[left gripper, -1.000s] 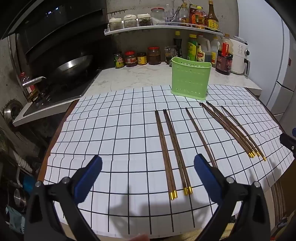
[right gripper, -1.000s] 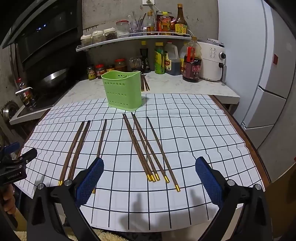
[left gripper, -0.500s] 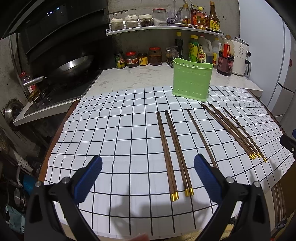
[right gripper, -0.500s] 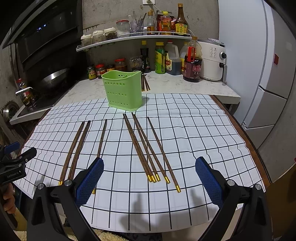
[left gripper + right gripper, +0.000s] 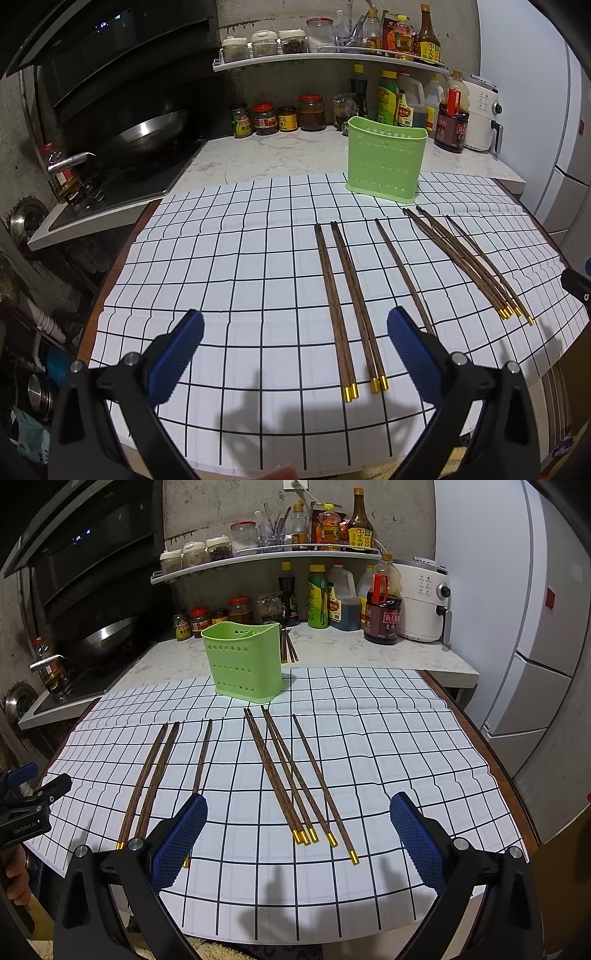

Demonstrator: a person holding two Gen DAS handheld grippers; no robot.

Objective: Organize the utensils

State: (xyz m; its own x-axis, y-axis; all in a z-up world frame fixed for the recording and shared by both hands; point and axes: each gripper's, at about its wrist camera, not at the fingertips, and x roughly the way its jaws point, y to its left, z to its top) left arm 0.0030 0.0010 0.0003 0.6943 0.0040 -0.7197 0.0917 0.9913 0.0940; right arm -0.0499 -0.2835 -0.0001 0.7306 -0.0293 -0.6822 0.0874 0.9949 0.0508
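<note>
A round tabletop [image 5: 491, 734] carries a white cloth with a black grid [image 5: 240, 266], which covers most of it. Behind it a pale stone counter [image 5: 351, 653] runs along the wall, with a white air fryer [image 5: 424, 602] at its right end, a row of sauce bottles [image 5: 332, 598] and small jars [image 5: 277, 118] beside it, and a wok [image 5: 147, 129] on the stove at the left. A wall shelf [image 5: 325, 59] above holds more jars and bottles.

The green utensil holder [image 5: 384, 162] stands upright at the far edge of the cloth, its walls pierced with rows of holes; the right wrist view shows a divider inside.

Both claws hang low over the near edge of the cloth. The left claw [image 5: 295, 332] is spread wide and holds nothing, its blue pads [image 5: 177, 354] well apart. The right claw [image 5: 297, 816] is likewise spread wide and empty.

The chopsticks lie flat on the cloth in front of the holder, gold-capped ends toward the cameras. A left pair [image 5: 343, 302] lies close together, a single chopstick [image 5: 399, 269] just to its right, partly hidden by the left claw's right pad. A right group of four [image 5: 295, 775] fans out nearer the right claw, three bunched and one slightly apart. More chopsticks [image 5: 288, 646] rest on the counter behind the holder.
</note>
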